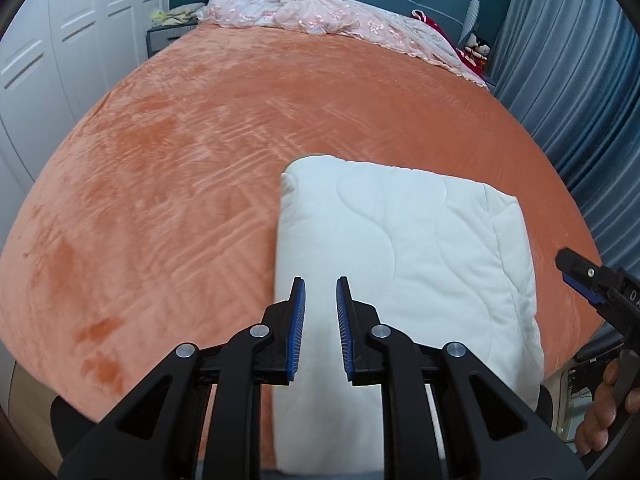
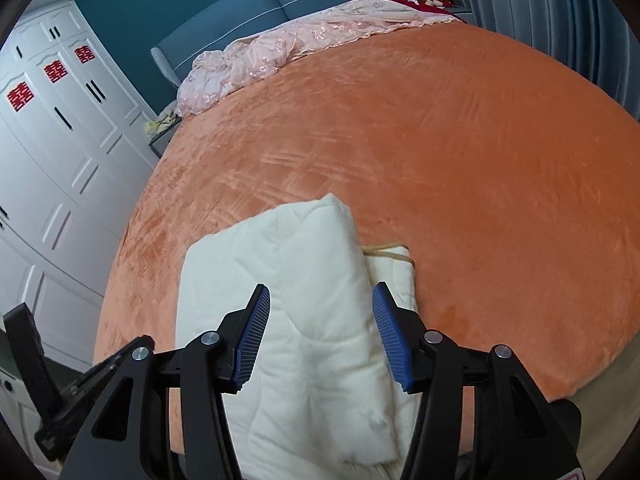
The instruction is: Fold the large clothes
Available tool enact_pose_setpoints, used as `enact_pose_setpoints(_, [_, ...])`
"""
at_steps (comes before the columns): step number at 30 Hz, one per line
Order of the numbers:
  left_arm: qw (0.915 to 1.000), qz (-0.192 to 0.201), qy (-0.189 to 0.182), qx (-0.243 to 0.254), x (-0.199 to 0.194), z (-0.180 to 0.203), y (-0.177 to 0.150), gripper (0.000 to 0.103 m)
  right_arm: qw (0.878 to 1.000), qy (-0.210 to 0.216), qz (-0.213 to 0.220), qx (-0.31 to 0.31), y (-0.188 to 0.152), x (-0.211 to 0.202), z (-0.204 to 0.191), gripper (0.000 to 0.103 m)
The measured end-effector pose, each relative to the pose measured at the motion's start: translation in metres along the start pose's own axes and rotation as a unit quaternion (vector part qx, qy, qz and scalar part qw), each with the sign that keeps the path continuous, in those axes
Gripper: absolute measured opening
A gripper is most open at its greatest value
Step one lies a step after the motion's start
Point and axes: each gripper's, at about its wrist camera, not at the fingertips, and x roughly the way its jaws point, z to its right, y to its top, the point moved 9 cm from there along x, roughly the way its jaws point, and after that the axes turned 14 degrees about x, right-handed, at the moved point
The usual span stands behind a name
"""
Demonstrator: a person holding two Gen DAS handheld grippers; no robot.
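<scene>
Three red double-happiness signs (囍) (image 2: 55, 73) are seen on the upper panels of the white wardrobe doors (image 2: 60, 168) in the right wrist view, set side by side in a row. In the left wrist view, the white letters "DA" (image 1: 633, 295) are read on the black body of the right gripper (image 1: 580, 276) at the picture's edge, where the word is cut off. No other text is legible.

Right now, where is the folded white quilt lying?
The folded white quilt lies on the orange bedspread at the bed's near edge, right of centre in the left wrist view, far from the pink bedding at the headboard.
</scene>
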Motion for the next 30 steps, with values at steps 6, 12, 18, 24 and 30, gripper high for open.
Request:
enact_pose_setpoints(6, [0.9999, -0.017, 0.001, -0.001, 0.037, 0.010, 0.020, 0.015, 0.998, -0.034, -0.026, 0.056, 0.011, 0.059, 0.004, 0.049])
enact_pose_setpoints(12, [0.9997, -0.022, -0.006, -0.002, 0.060, 0.019, 0.032, 0.015, 0.999, -0.028, 0.020, 0.019, 0.012, 0.057, 0.004, 0.008])
enact_pose_setpoints(18, [0.9998, -0.020, -0.007, -0.004, 0.089, 0.031, 0.036, 0.015, 0.997, -0.063, 0.007, 0.041, 0.003, 0.091, 0.045, 0.008])
enact_pose_setpoints(24, [0.9993, -0.021, 0.026, 0.020, 0.117, 0.038, 0.028, 0.016, 0.997, -0.068, 0.005, 0.028, -0.006, 0.114, 0.062, 0.014])
enact_pose_setpoints(30, [0.9981, -0.002, 0.055, 0.028, 0.132, 0.035, 0.020, 0.016, 0.997, -0.069, 0.016, 0.012, -0.012, 0.128, 0.065, 0.019])
